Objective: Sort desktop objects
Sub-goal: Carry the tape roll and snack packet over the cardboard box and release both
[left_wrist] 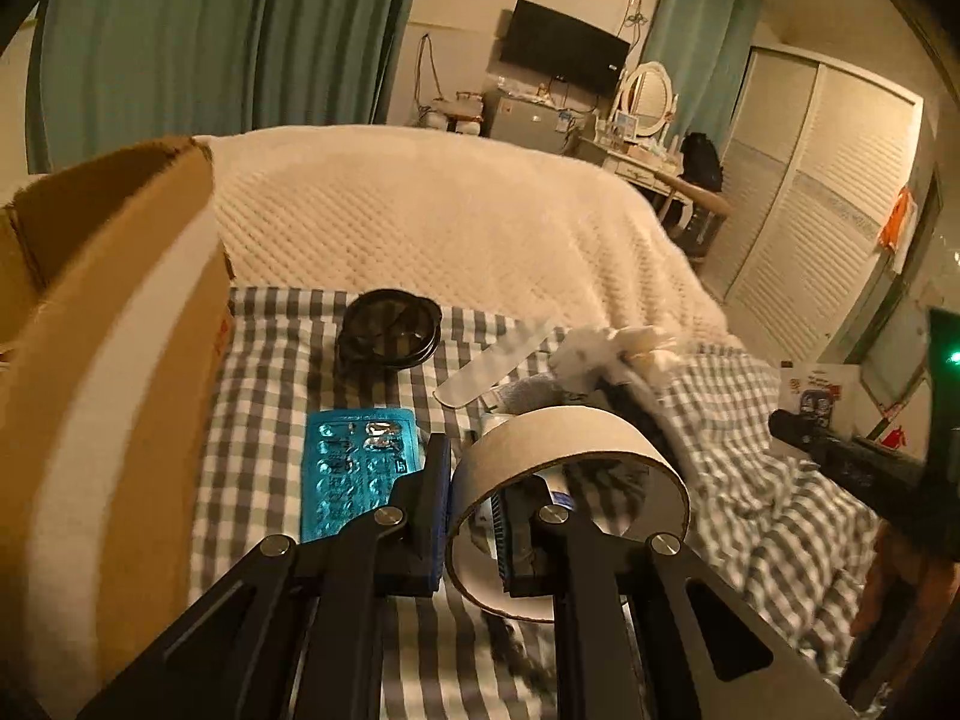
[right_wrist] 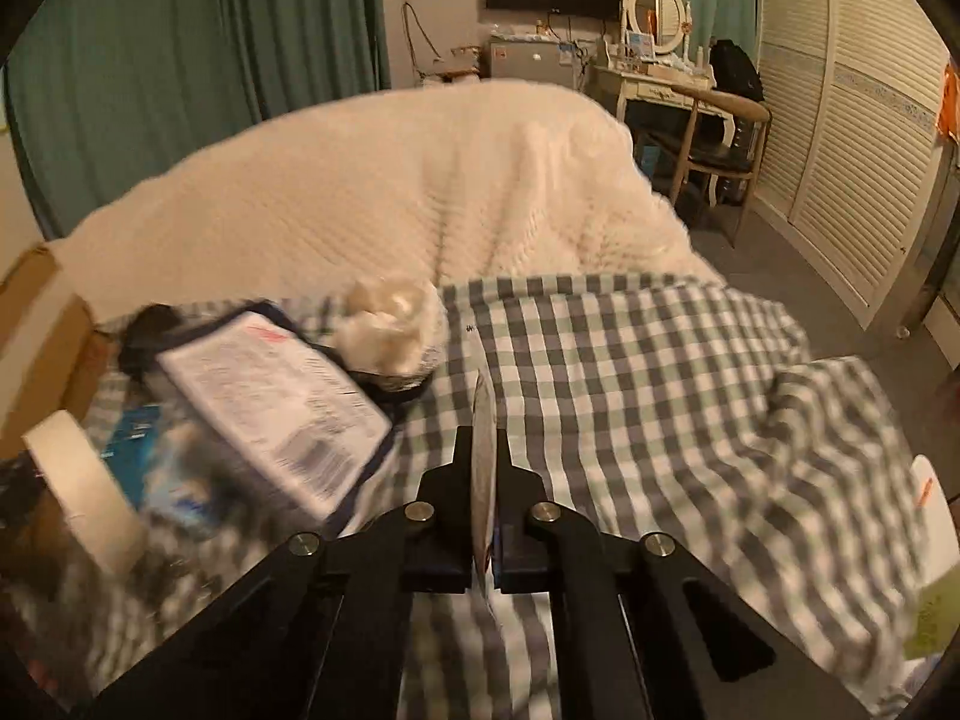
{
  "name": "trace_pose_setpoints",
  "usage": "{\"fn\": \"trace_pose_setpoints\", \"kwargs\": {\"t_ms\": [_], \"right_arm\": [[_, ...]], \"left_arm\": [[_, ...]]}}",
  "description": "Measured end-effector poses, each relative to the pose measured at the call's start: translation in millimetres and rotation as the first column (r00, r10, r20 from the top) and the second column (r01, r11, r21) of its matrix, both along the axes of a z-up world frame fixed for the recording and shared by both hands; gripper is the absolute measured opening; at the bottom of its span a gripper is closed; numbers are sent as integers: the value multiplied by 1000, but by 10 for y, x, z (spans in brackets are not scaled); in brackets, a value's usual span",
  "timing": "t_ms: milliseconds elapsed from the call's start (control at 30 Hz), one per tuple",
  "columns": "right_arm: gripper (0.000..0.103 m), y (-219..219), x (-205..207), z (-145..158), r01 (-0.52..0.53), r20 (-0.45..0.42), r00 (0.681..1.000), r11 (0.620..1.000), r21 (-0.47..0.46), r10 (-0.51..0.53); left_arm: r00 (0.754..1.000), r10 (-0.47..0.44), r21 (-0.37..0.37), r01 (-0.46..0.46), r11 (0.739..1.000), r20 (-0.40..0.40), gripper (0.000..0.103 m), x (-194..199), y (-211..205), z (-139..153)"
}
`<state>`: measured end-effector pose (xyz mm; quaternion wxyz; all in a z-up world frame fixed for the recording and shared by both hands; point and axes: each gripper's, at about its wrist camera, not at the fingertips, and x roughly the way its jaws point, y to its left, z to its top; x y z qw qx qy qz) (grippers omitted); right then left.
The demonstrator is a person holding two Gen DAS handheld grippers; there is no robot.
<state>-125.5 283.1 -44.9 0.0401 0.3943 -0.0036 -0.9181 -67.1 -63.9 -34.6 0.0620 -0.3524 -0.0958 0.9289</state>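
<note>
Left gripper [left_wrist: 474, 516] pinches the white cardboard tape ring's [left_wrist: 564, 438] wall; right gripper [right_wrist: 483, 510] clamps a thin translucent plastic strip [right_wrist: 483, 456]; blue foil blister pack [left_wrist: 354, 468] just left of the left gripper.

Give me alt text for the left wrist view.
The left tongs pinch the wall of a tape roll above a checked sheet. A blue blister pack lies left of it, beside a cardboard box.

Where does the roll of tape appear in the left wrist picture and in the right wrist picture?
Left wrist view: the roll of tape is at lower centre, its wall pinched by the left tongs.
Right wrist view: the roll of tape is at the lower left edge, blurred.
Shared landmark: the crumpled white tissue on the checked cloth.
</note>
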Motion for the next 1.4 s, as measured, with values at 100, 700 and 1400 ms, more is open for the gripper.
{"fn": "trace_pose_setpoints", "kwargs": {"t_ms": [100,700,1400], "right_arm": [[3,-2,284,406,-50,-11,999,998,-33,50],[3,-2617,1177,1616,-522,-35,852,840,-147,523],[68,-2416,1002,1602,-441,29,897,897,-35,441]], "left_arm": [[1000,5,31,-5,999,-15,13,123,-96,268],[977,213,-256,-203,945,12,10,272,-2011,1349],[975,218,-290,-201,936,28,100,517,-1760,1365]]}}
